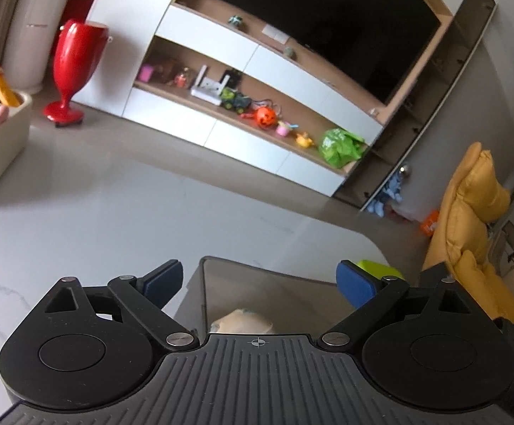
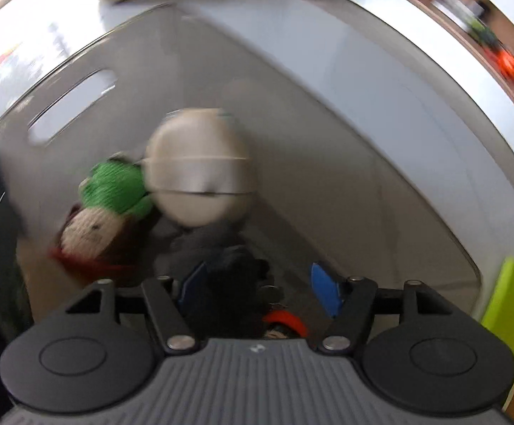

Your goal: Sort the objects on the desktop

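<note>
- Right gripper (image 2: pixel 257 288), fingers spread, hangs inside the grey bin (image 2: pixel 328 148); a cream round case (image 2: pixel 200 166) lies just ahead.
- Left gripper (image 1: pixel 258 281) gapes, holding nothing, over the bin's rim.

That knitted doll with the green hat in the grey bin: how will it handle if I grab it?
The knitted doll looks soft yarn, so probably floppy and light, compressing under the right gripper. Its texture should grip well. It touches the round beige case, which may shift.
</note>
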Available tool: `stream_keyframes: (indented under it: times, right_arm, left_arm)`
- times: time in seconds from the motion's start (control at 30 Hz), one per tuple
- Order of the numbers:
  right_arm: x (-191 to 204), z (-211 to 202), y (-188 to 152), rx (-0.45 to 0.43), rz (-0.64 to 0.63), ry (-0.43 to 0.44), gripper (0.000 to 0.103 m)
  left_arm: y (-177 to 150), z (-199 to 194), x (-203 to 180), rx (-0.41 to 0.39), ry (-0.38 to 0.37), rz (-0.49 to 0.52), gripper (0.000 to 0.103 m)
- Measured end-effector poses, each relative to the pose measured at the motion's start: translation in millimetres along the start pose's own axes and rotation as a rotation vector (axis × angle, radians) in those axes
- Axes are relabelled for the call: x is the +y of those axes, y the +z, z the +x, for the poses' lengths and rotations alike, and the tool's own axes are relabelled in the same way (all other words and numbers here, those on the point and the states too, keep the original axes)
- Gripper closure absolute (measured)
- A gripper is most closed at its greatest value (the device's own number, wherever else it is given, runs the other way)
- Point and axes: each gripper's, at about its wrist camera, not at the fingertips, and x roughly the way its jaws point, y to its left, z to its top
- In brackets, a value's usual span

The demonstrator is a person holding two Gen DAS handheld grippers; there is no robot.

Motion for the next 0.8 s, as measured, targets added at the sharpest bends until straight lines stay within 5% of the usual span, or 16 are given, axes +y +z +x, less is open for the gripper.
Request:
stream_keyframes:
  times: [0.13,0.23,0.3,0.4,0.47,0.7,0.8]
  right_arm:
    - [22.6,19.1,13.5,0.046,-0.081,0.040,0.034]
    - [21.6,34.7,13.2,0.072,-0.021,0.011,0.041]
    - [5.6,33.3,14.1,0.105,0.160,0.038,0.046]
    - [-37.9,24.2,3.3,0.202,0.562,0.304,0.047]
    - [-48.8,20.7,-6.0,0.229,0.671,0.400,0.047]
    - [-31.0,35.2,-3.3,0.316,0.541,0.291,0.038]
    - [-23.3,14.1,9.3,0.228,0.396,0.206,0.032]
  left_arm:
    - [-4.4,0.5,-5.1,0.013,-0.005,0.033,0.005]
    - [-5.6,1.5,-3.5,0.016,-0.004,0.031,0.005]
    - [-6.0,1.5,-0.3,0.019,-0.003,0.024,0.005]
    - [-5.0,1.6,4.8,0.019,-0.005,0.004,0.005]
    - [-4.8,1.1,6.9,0.020,-0.010,-0.006,0.005]
    - [-7.1,2.9,3.5,0.041,-0.005,0.024,0.004]
    - [-9.2,6.2,-2.7,0.064,0.001,0.065,0.004]
